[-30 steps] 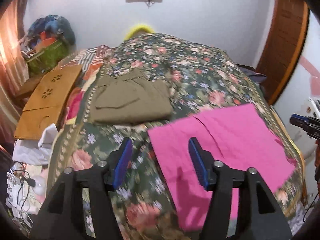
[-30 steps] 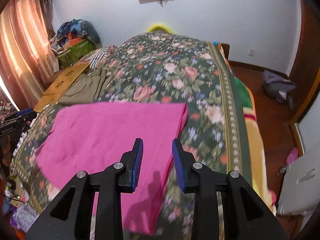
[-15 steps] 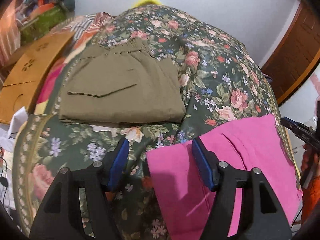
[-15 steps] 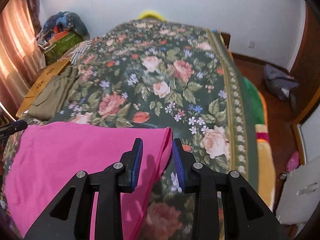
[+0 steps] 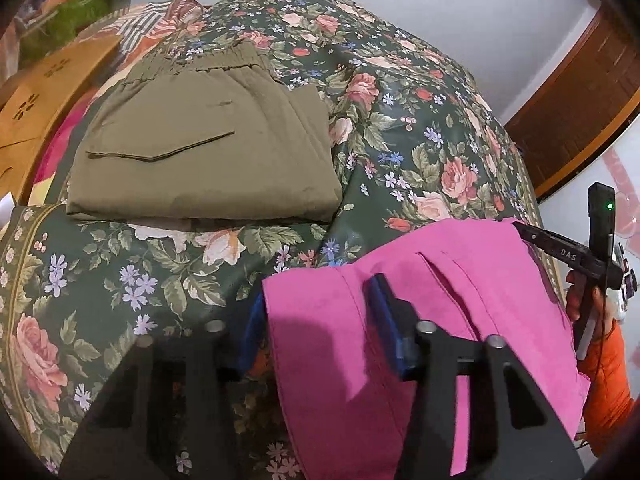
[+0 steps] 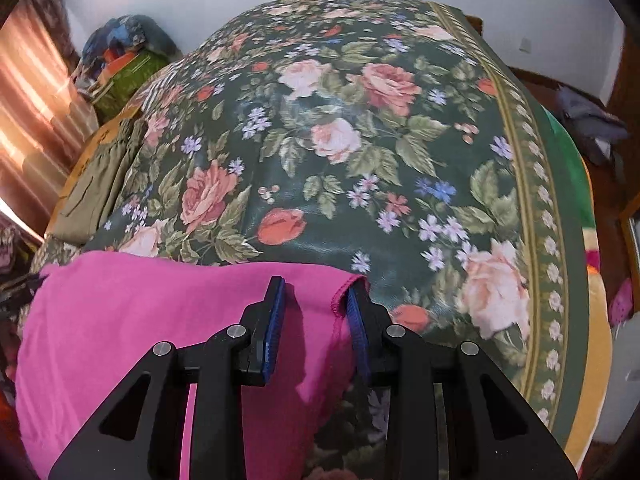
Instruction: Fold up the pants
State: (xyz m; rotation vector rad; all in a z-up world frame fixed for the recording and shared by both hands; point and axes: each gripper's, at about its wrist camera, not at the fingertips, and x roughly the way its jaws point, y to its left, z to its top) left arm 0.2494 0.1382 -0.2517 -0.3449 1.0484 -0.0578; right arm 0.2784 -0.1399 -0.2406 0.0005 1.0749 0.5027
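Covering the whole bed, a floral bedspread is carrying the pink pants at its near edge and folded olive pants farther back on the left. The left gripper is closing, the pink fabric's left corner between its jaws. The right gripper is closing too, straddling the right corner's hem, not yet clenched.

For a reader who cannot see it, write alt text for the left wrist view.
The left gripper is closing over a corner of the pink pants on a floral bedspread. Folded olive pants lie further back on the left, and the right gripper shows at the pink pants' far right edge.
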